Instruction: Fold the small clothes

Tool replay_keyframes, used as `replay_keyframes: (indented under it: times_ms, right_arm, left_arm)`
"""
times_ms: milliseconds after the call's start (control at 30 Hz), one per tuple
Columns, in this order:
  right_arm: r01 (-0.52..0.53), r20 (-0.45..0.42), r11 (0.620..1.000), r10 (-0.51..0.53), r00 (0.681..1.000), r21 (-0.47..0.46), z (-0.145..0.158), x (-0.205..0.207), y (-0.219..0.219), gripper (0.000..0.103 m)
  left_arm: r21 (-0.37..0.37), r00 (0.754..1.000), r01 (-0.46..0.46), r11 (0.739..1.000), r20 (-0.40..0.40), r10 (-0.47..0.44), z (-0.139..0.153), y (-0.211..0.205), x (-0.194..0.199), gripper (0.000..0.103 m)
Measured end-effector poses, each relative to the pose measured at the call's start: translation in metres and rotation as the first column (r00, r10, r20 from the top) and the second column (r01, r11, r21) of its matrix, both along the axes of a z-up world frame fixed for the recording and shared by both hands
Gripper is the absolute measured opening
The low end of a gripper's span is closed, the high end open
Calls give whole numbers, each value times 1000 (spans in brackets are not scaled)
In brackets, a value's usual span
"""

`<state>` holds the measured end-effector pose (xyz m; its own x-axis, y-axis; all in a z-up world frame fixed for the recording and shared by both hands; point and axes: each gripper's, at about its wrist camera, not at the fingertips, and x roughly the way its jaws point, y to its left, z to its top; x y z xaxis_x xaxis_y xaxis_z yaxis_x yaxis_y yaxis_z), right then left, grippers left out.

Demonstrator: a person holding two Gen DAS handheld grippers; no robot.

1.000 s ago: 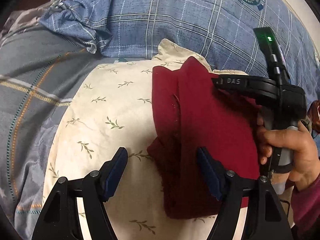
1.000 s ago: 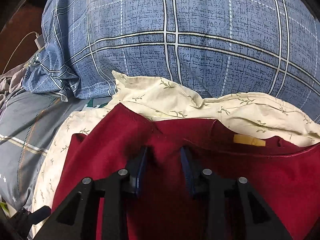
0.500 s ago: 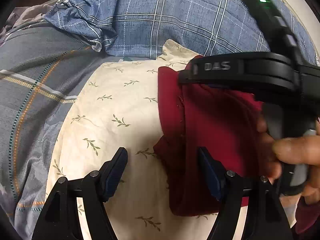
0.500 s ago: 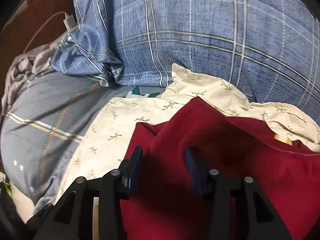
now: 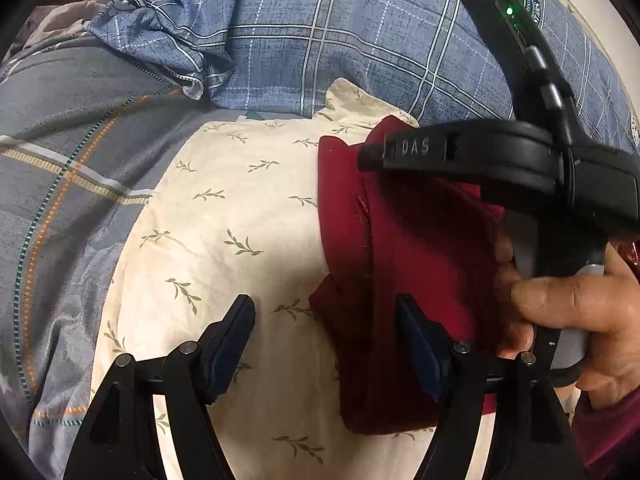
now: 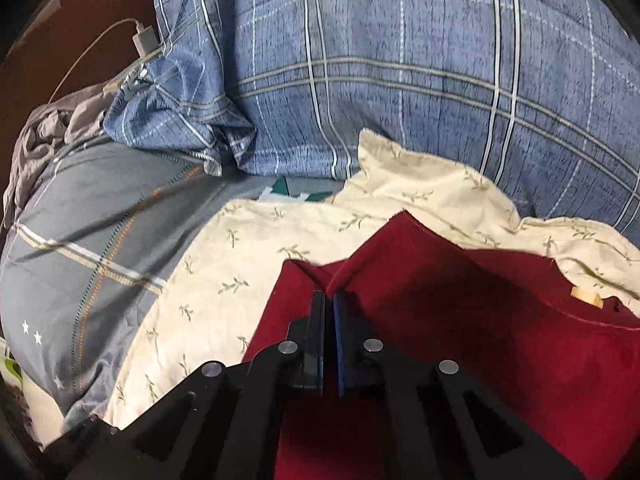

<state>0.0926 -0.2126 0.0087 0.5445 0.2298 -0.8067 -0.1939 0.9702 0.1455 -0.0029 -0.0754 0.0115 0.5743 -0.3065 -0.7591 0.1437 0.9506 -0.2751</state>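
From my left wrist camera, my left claw (image 5: 324, 344) is hovering wide open and empty over the near left edge of the red garment (image 5: 420, 264), which is lying partly folded on the cream leaf-print cloth (image 5: 224, 232) spread over the bed. My hand (image 5: 580, 312) is gripping the other tool's handle at the right.

From my right wrist camera, my right claw (image 6: 327, 300) has just been closing and is now pinching a raised ridge of the red garment (image 6: 460, 320) near its upper left corner. I am judging the fabric soft, light and limp, so a hemmed corner is offering the surest hold.
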Motion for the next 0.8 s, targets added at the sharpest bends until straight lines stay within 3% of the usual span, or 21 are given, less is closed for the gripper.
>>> replay_keyframes:
  times_ms: [67,133,200,333,433,500,567,633,700,800]
  right_arm:
    - [7,-27,999,-6,1000,42,7,-4,-5,19]
    - [4,-41,998,-2,999,65,14,-8,-5,58]
    - [12,-15,1000,-12,1000,18,20,-12,1,74]
    - [-11,-40,988,5,999,-152,4,-8,24,75]
    - [-20,-29,973,14,999,-228,-11,-7,37,79]
    - [-16,-4,970,15,1000,-242,-13,-6,37,76]
    - [-2,15,977,6,1000,-214,-10,-7,30,64]
    - [-17,21,986,21,1000,-164,-5,-8,18,39]
    - [-28,12,993,30,999,-115,1,-9,9,24]
    - [-26,29,998,27,999,-56,13,-15,-1,17]
  left_arm:
    - [0,1000,-1,1000,-3,1,-1,0,0,73]
    - [2,1000,-1,1000,-1,1,-1,-1,0,73]
    - [-1,1000,-3,1000,-3,3,-1,0,0,73]
    - [-5,1000,-7,1000,-1,7,-2,0,0,75]
    - [-17,1000,-13,1000,-6,13,-4,2,2,78]
    - [-14,1000,-9,1000,-17,9,-7,1,4,78]
    - [-17,1000,-9,1000,-10,8,-7,0,5,79]
    - [-31,1000,-7,1000,-9,6,-8,0,6,80]
    - [-42,1000,-8,999,-13,8,-9,1,8,81]
    - [-52,1000,-13,999,-12,13,-12,0,12,84]
